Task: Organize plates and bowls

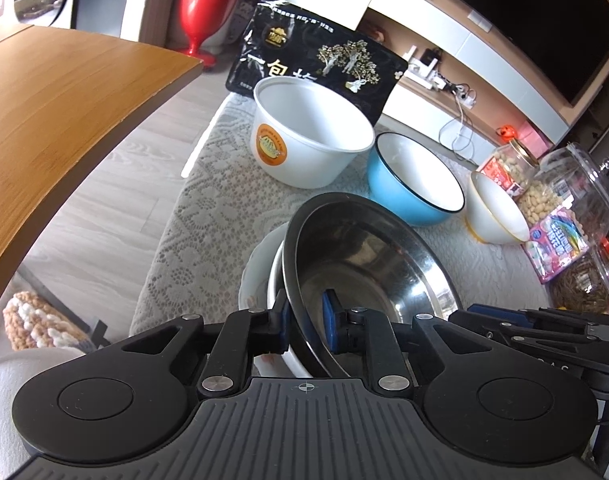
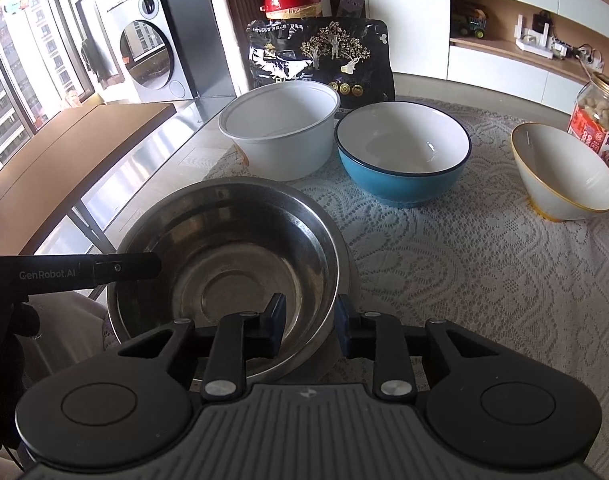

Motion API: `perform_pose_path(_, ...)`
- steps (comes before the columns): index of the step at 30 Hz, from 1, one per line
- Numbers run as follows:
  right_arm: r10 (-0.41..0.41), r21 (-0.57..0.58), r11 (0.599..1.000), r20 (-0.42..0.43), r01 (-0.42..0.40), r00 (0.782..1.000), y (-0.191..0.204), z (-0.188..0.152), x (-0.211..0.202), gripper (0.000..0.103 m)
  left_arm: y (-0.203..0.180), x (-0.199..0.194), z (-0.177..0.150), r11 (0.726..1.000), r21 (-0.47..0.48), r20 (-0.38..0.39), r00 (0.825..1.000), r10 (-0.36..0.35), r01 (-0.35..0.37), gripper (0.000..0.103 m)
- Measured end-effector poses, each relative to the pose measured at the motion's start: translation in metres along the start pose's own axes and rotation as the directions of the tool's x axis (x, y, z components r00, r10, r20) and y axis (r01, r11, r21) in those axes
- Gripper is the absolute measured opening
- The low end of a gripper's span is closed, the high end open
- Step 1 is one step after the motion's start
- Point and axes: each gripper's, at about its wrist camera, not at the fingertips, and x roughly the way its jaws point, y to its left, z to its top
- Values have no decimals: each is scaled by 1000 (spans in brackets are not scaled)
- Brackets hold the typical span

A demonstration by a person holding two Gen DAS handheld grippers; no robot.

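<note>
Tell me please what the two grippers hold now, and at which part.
Both straddle the rim of the steel bowl: the left gripper at one side, the right gripper at its near edge. Whether the jaws truly clamp cannot be told.

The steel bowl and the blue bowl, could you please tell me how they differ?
The steel bowl is bare metal; the blue bowl is blue outside, white inside, with a dark rim. The steel bowl has both grippers, left and right, at its rim and sits on white dishes; the blue bowl stands untouched on the lace cloth. Both are upright and empty.
</note>
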Motion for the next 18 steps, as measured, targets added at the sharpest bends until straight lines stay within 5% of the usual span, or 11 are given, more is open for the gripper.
perform_pose_path(12, -1, 28, 1000, 4, 1, 1000, -7, -4, -2, 26, 0, -11, 4, 1000, -11, 17, 1000, -4, 4, 15)
perform_pose_path(18, 3, 36, 999, 7, -4, 1000, -6, -3, -2, 26, -1, -26, 11, 997, 14, 72, 995, 74, -75, 18)
